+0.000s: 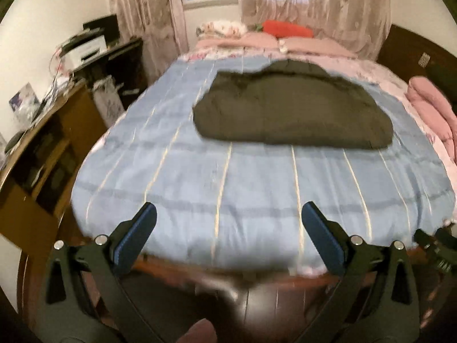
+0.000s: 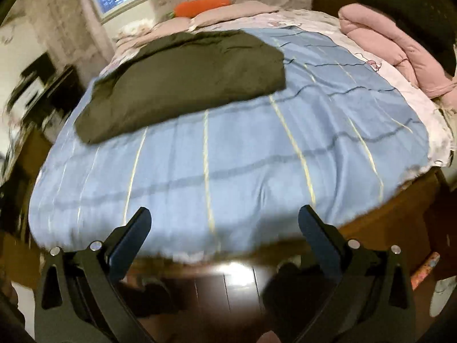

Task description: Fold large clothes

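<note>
A dark olive garment (image 1: 291,108) lies folded into a thick rectangle on the blue striped bedcover (image 1: 242,188), towards the far half of the bed. The right wrist view shows the same garment (image 2: 185,83) at upper left on the bedcover (image 2: 242,148). My left gripper (image 1: 228,214) hangs open over the bed's near edge, well short of the garment, with nothing between its fingers. My right gripper (image 2: 224,218) is also open and empty, back at the foot of the bed. Both views are motion-blurred.
Pink bedding (image 1: 431,114) is piled at the bed's right side. Pillows and an orange cushion (image 1: 285,30) lie at the head. A wooden desk (image 1: 42,154) and dark cabinet with a printer (image 1: 85,48) stand left of the bed. Dark wooden floor (image 2: 228,294) lies below the grippers.
</note>
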A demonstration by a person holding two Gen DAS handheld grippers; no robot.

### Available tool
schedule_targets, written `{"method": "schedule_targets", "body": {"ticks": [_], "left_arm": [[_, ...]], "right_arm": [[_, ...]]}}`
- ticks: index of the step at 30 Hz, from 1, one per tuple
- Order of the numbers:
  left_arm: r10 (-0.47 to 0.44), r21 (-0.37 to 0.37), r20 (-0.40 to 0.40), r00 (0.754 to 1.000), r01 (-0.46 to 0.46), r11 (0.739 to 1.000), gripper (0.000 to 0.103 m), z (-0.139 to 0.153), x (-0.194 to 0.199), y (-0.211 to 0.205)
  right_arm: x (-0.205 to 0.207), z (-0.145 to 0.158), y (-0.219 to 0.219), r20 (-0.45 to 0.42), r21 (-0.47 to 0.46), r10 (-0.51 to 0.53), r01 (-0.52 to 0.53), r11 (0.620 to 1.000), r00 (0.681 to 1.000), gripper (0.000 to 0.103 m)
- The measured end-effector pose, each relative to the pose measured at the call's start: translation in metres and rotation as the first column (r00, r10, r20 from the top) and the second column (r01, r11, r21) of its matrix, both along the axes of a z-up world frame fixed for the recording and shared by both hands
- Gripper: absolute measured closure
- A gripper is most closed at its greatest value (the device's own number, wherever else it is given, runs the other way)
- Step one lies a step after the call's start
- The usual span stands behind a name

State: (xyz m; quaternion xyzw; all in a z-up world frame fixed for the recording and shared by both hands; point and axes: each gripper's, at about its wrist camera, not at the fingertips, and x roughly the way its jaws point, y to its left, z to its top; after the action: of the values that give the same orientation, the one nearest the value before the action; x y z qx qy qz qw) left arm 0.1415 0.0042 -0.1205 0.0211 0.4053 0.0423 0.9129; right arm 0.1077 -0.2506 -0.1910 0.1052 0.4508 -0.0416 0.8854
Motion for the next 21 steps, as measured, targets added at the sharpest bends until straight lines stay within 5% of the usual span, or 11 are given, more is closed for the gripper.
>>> {"method": "schedule_targets", "body": {"ticks": [8, 15, 21], "left_arm": [[-0.054, 0.046, 0.034, 0.998, 0.053, 0.998, 0.002, 0.049, -0.080, -0.028], [-0.054, 0.006, 0.190, 0.980, 0.054, 0.999, 0.002, 0.127, -0.134, -0.028], [-0.086, -0.003, 0.260, 0.962, 0.090, 0.996, 0.002, 0.166, -0.163, -0.036]], "right_arm": [[-0.062, 0.065, 0.027, 0.141, -0.076, 0.044, -0.034, 0.997, 0.989, 0.001], [-0.109, 0.150, 0.041, 0.274, -0.055, 0.068, -0.056, 0.997, 0.959, 0.001], [-0.141, 0.195, 0.051, 0.352, -0.093, 0.064, -0.034, 0.995, 0.934, 0.001]]}}
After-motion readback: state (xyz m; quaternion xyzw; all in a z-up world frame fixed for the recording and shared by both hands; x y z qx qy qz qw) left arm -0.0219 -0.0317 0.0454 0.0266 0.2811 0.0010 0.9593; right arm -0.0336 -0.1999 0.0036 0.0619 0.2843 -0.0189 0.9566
